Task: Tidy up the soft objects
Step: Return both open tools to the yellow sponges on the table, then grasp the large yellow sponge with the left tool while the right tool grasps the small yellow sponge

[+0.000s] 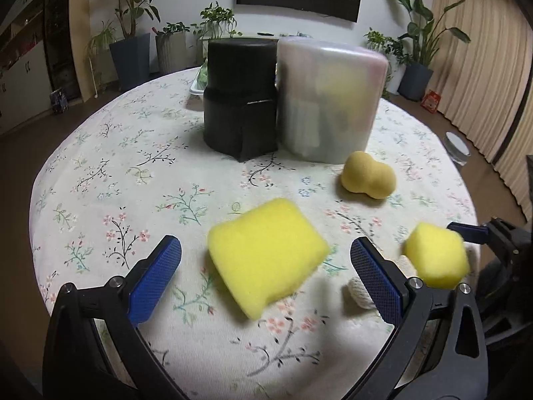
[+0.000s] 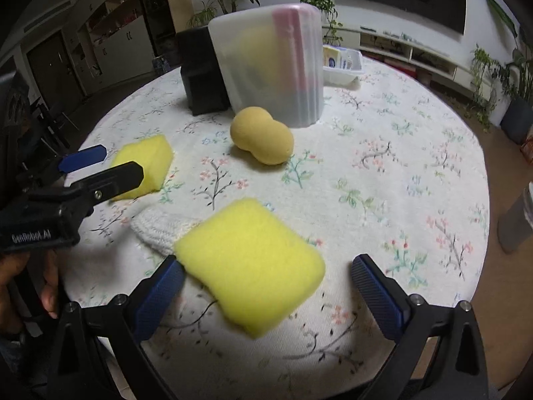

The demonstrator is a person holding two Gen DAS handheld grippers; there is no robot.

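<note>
A yellow sponge [image 1: 266,256] lies on the floral tablecloth between the open jaws of my left gripper [image 1: 265,260], not gripped. A second yellow sponge [image 2: 250,268] lies between the open jaws of my right gripper [image 2: 266,278], near the left finger. It also shows in the left wrist view [image 1: 436,255]. A tan peanut-shaped sponge [image 1: 368,175] [image 2: 261,140] lies in front of a translucent container [image 1: 329,100] [image 2: 271,63] that holds soft items. A white knitted item [image 2: 160,230] [image 1: 361,293] lies between the sponges.
A black container [image 1: 241,96] [image 2: 201,73] stands left of the translucent one. A small white bin [image 2: 341,63] with packets sits behind. The round table's edge [image 2: 479,233] drops off at the right. Plants and a TV stand behind.
</note>
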